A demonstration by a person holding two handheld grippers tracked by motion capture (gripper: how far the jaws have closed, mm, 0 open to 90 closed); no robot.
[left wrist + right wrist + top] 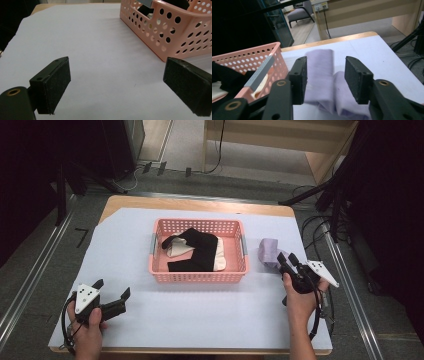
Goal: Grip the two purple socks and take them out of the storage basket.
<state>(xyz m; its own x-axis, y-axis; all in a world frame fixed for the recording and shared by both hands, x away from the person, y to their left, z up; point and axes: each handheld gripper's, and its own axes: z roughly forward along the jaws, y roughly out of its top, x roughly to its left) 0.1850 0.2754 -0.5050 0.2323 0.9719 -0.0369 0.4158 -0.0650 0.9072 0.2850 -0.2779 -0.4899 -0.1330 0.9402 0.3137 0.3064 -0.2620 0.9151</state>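
From the high view, a pink basket (239, 275) sits in the middle of the white sheet (200, 315) that covers the table, with black clothing (200, 251) and a cream piece (176, 246) lying inside it. Just to the basket's right, on the sheet, lies a folded lilac cloth (268, 251). The right gripper (288, 259) points at that cloth from the near side, its tips right at the cloth's edge; whether they touch it is hard to tell from this height. The left gripper (112, 289) rests low near the sheet's near left corner, well apart from the basket, jaws spread.

In the left gripper view, the two black pads (53, 85) stand wide apart over bare sheet with nothing between them, and the basket's perforated corner (165, 32) rises at the upper right.

In the right gripper view, the jaws stand apart, and the lilac cloth (322, 75) lies between and just beyond them. The pads (355, 77) do not press on it. The basket's wall (249, 60) and grey handle (259, 72) are at the left.
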